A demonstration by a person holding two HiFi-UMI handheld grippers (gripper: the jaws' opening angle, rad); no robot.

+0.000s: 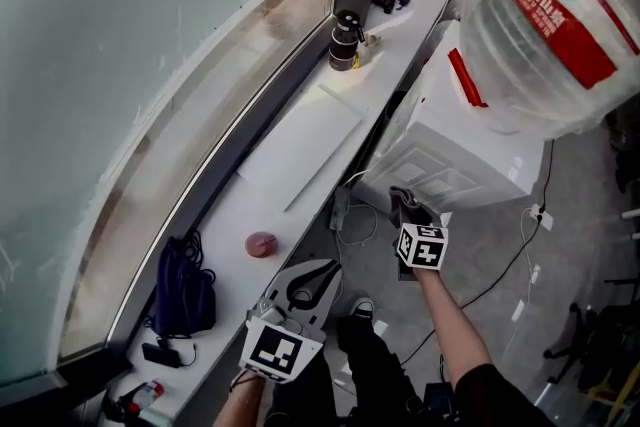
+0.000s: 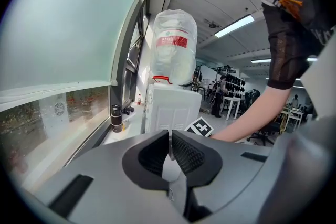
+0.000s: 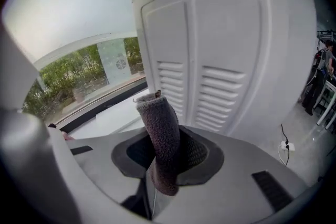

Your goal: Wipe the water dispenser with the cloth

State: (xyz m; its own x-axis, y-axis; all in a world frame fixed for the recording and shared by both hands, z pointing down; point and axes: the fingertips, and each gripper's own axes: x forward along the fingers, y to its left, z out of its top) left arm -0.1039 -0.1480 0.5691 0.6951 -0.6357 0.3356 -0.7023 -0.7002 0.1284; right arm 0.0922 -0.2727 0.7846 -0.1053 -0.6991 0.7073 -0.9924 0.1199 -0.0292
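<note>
The white water dispenser (image 1: 470, 150) stands at the right with a big clear bottle (image 1: 560, 25) on top; its louvred back panel (image 3: 220, 60) fills the right gripper view. My right gripper (image 1: 408, 207) is shut on a folded grey cloth (image 3: 160, 139), which sticks up between the jaws just short of the panel's vents. The cloth (image 1: 405, 205) shows dark at the gripper's tip, close to the dispenser's lower back. My left gripper (image 1: 315, 283) hangs lower left, beside the sill, jaws shut with nothing in them. From there the dispenser (image 2: 170, 107) stands well ahead.
A long white windowsill (image 1: 300, 165) runs along the window at left, bearing a dark flask (image 1: 345, 40), a flat white board (image 1: 300, 147), a small red disc (image 1: 261, 244) and a dark pouch (image 1: 185, 295). Cables and a power plug (image 1: 535, 215) lie on the grey floor.
</note>
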